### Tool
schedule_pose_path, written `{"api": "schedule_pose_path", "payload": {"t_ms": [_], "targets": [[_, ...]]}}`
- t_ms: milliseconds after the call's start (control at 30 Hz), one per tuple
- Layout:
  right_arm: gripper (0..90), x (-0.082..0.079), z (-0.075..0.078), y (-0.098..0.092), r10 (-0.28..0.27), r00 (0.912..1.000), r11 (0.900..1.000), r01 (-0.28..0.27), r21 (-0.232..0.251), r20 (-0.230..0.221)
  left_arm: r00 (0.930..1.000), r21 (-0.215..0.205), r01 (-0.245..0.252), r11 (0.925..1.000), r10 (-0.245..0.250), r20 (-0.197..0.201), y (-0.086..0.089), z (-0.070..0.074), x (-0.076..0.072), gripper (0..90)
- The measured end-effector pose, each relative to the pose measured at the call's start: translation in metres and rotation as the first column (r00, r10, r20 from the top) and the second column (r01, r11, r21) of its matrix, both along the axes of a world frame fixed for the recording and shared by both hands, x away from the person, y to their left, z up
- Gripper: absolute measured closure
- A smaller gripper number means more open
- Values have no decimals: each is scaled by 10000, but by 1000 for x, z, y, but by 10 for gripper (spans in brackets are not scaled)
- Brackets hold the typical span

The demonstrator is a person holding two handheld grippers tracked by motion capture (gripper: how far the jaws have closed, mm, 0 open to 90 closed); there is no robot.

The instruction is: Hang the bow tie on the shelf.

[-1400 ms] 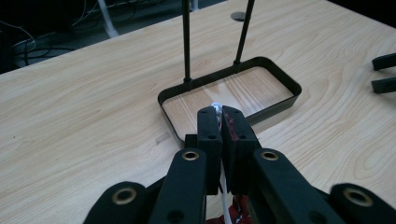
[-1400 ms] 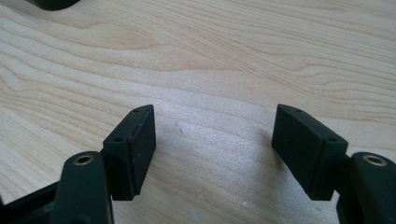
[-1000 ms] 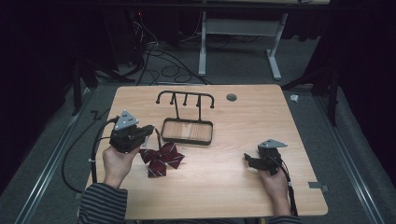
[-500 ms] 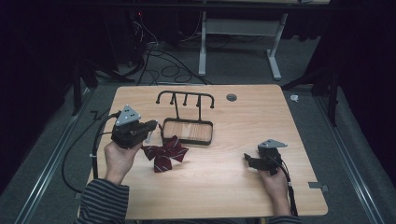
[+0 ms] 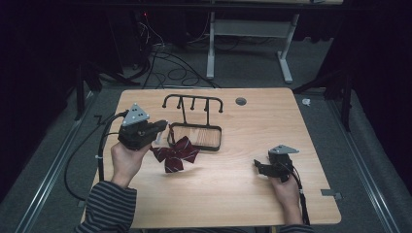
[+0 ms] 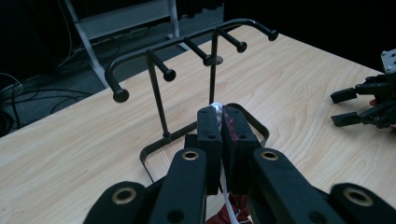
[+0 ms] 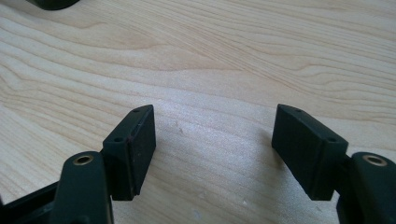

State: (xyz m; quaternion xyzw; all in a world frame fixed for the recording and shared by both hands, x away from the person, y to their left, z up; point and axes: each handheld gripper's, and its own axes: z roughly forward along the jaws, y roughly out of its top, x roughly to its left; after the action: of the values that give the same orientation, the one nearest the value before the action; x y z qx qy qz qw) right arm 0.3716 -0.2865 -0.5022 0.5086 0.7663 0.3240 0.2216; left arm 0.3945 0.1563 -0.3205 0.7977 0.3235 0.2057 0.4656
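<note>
The left gripper (image 5: 158, 130) is clamped on a dark-red striped fabric bow (image 5: 175, 153), lifted beside the black wire hook rack (image 5: 194, 121); the right gripper (image 5: 260, 167) rests with its jaws apart on the light wooden table (image 5: 272, 121).

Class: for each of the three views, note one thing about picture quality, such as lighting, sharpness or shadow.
High view: the table is lit, its surroundings nearly black, and the bow tie is soft. Left gripper view: the rack is fairly sharp, the near jaws big and dark. Right gripper view: even light, sharp wood grain, faint shadows beside the open jaws.
</note>
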Motion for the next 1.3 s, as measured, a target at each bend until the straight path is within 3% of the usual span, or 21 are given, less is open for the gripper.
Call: {"api": "schedule_pose_path", "payload": {"t_ms": [667, 1300], "targets": [[319, 0, 0, 0, 4, 10000, 10000, -4, 18, -4, 9991, -277, 406, 9988, -401, 166, -16, 18, 14, 869], [318, 0, 0, -1, 27, 10000, 10000, -27, 17, 1, 9975, -413, 703, 9967, -698, 127, -41, 22, 33, 869]]}}
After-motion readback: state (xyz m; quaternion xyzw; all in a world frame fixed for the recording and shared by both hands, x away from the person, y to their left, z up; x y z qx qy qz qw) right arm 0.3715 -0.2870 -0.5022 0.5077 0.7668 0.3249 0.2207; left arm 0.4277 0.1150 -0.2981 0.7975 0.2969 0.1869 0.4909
